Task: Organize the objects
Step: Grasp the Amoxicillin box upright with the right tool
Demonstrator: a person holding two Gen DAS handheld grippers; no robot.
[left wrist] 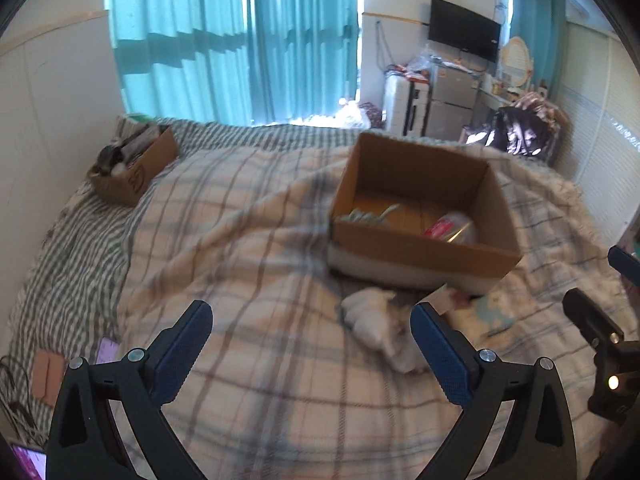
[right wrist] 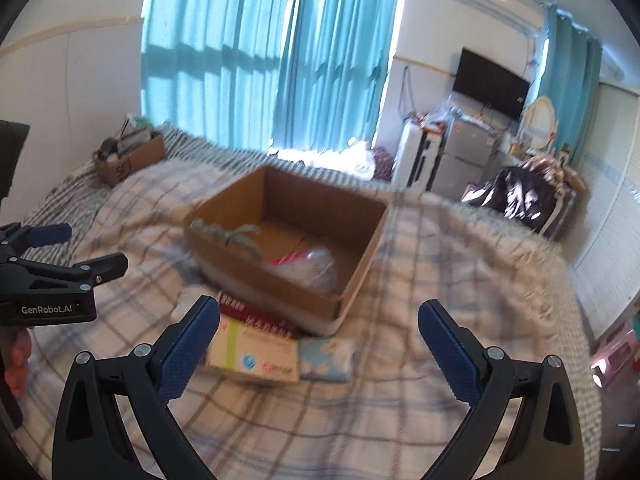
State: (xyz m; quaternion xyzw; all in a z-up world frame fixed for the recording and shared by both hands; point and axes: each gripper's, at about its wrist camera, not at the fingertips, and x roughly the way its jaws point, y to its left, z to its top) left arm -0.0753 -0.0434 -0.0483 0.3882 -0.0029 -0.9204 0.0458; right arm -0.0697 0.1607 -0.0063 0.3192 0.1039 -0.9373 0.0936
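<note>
Both tools are up over the bed and nothing is in either one: the left gripper (left wrist: 311, 334) has its blue pads spread wide and empty, and the right gripper (right wrist: 319, 332) is just as wide, gripping nothing. Centre of both views sits the open brown cardboard box (right wrist: 362, 280), already holding a clear plastic bag with a red label (right wrist: 304, 266) and a greyish-green bundle draped over its near wall (right wrist: 230, 234). So this looks like a pause between pick-ups, with loose items waiting. Just below the box in the right view lie a white carton with a green stripe (right wrist: 252, 354), a dark red packet (right wrist: 256, 318) tucked partly under it, and a pale blue tissue pack (right wrist: 328, 358) touching the carton's right edge. In the left view a crumpled white cloth (left wrist: 376, 320) lies lower centre, near the left tool's right pad. My guess: the next move is a descent onto one of these, jaws straddling it, then a lift over the box wall. The soft, rumpled plaid blanket (left wrist: 248, 380) may let flat items sink, and the stacked packets could drag each other. Upper left, a second small cardboard box full of clutter (left wrist: 136, 168) stays well apart, and the two tools are close together.
</note>
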